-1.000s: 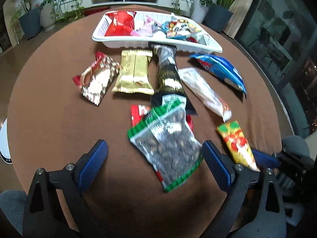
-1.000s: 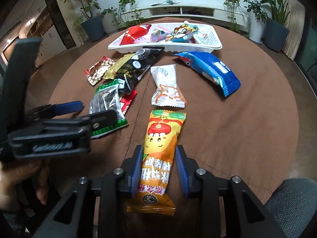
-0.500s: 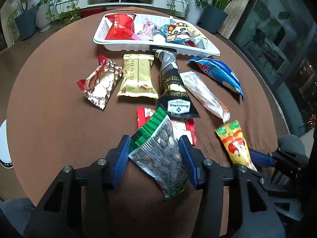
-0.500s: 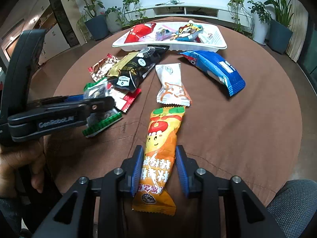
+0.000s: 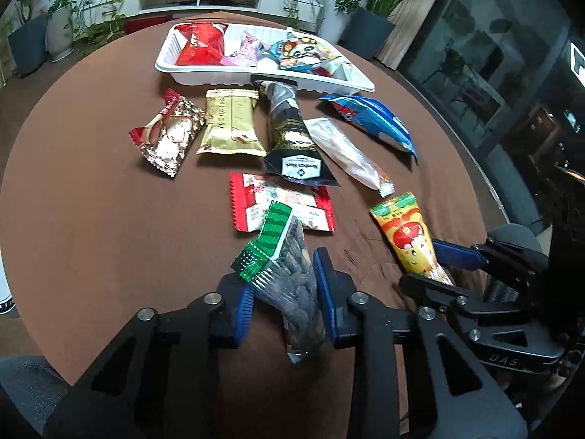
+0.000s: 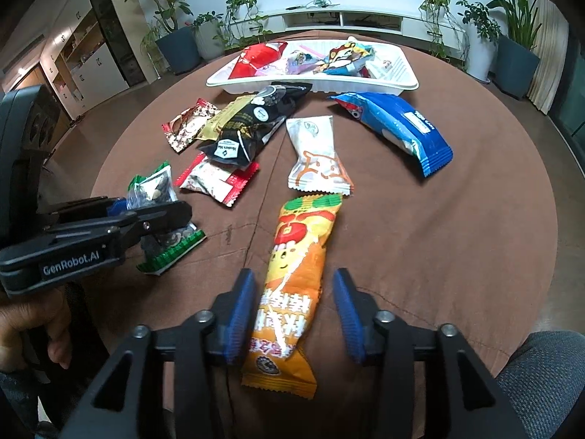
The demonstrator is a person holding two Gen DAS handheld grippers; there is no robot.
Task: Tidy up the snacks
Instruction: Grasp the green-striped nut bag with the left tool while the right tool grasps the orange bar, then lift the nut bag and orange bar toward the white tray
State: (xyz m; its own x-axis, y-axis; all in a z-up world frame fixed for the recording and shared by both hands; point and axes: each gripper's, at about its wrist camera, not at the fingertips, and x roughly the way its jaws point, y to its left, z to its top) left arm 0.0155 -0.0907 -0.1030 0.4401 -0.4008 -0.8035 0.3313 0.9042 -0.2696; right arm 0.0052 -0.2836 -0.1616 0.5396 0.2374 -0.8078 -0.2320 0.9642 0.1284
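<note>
A clear seed packet with green ends [image 5: 292,256] is pinched and crumpled between the blue pads of my left gripper [image 5: 284,274], whose jaws are closing on it near the table's front. The right wrist view shows that left gripper [image 6: 153,212] at the left with the seed packet [image 6: 161,186] sticking out. My right gripper [image 6: 292,274] straddles the lower half of an orange snack packet [image 6: 296,241] lying flat; its jaws are opening and the pads stand off the wrapper. A white tray [image 5: 256,78] holding several snacks sits at the far side.
Loose on the brown round table [image 5: 91,219] lie a red-white packet [image 5: 278,201], a black packet [image 5: 292,142], a gold packet [image 5: 230,124], a red patterned packet [image 5: 168,135], a white packet [image 6: 314,153] and a blue packet [image 6: 398,128]. A hand [image 6: 33,329] grips the left tool.
My left gripper's jaws went from wide apart to pinching the seed packet, which has crumpled and tilted up. My right gripper's jaws spread apart off the orange packet.
</note>
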